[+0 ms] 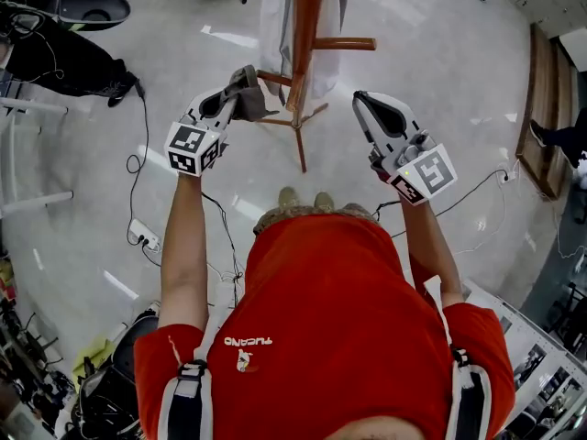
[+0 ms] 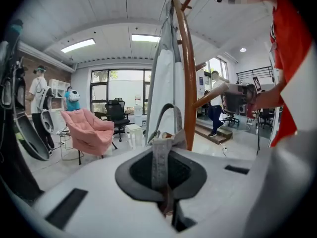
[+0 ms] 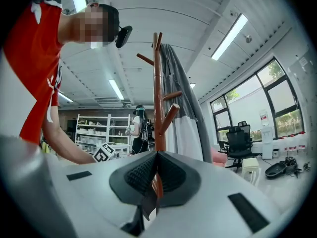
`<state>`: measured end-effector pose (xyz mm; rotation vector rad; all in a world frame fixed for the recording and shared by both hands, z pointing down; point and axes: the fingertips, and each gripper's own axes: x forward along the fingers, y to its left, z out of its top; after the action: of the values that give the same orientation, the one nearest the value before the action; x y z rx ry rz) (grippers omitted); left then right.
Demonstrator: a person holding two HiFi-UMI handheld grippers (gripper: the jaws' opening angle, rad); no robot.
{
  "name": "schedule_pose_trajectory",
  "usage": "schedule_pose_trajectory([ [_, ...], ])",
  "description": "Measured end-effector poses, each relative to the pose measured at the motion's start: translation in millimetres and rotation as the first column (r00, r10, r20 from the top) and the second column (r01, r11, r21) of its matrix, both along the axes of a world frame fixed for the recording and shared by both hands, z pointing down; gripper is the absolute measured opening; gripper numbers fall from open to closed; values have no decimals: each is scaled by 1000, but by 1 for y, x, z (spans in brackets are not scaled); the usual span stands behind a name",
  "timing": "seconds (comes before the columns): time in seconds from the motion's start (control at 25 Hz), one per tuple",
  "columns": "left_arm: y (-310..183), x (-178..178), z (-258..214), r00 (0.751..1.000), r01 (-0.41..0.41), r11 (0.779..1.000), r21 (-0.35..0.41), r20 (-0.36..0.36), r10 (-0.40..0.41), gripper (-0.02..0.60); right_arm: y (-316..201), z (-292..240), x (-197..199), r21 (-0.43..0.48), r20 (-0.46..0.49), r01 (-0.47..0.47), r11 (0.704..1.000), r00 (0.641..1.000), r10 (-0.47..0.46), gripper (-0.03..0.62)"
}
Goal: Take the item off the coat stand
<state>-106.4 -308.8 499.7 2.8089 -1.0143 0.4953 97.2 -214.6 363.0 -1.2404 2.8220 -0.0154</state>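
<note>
gripping confirmed at left gripper [image 1: 240, 82]: jaws fully closed on a grey strap [image 2: 159, 155], pinched flat between the pads, just left of the coat stand [image 1: 305, 26] pole and close to one of its lower pegs. strap loop rising from the jaws toward the pole, beside a pale garment [image 2: 166, 83] hanging on the stand. right gripper [image 1: 360, 101] held just right of the pole, jaws pressed together, nothing between them, clear of the stand.
</note>
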Motion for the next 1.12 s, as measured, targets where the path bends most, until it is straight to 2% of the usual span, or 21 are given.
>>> schedule_pose_trajectory([
  [0.24,31,-13,-45,988,154,987,56,-29,-152,12,20,-10,-6,37,32,71,997,997,-72,25],
  [0.36,54,-13,-74,967,248,967,57,-79,-243,12,29,-14,-7,51,58,96,994,993,-99,25],
  [0.52,93,-3,-110,931,340,940,20,-149,-334,12,45,-22,-6,69,99,129,989,986,-135,25],
  [0.64,130,18,-134,915,364,931,2,-187,-357,12,67,-31,3,95,120,155,983,979,-165,25],
  [0.84,182,54,-165,910,366,931,3,-209,-357,12,99,-43,23,117,145,176,978,971,-192,25],
  [1.12,191,63,-173,911,357,934,-2,-218,-349,12,97,-50,18,126,142,181,975,970,-198,23],
])
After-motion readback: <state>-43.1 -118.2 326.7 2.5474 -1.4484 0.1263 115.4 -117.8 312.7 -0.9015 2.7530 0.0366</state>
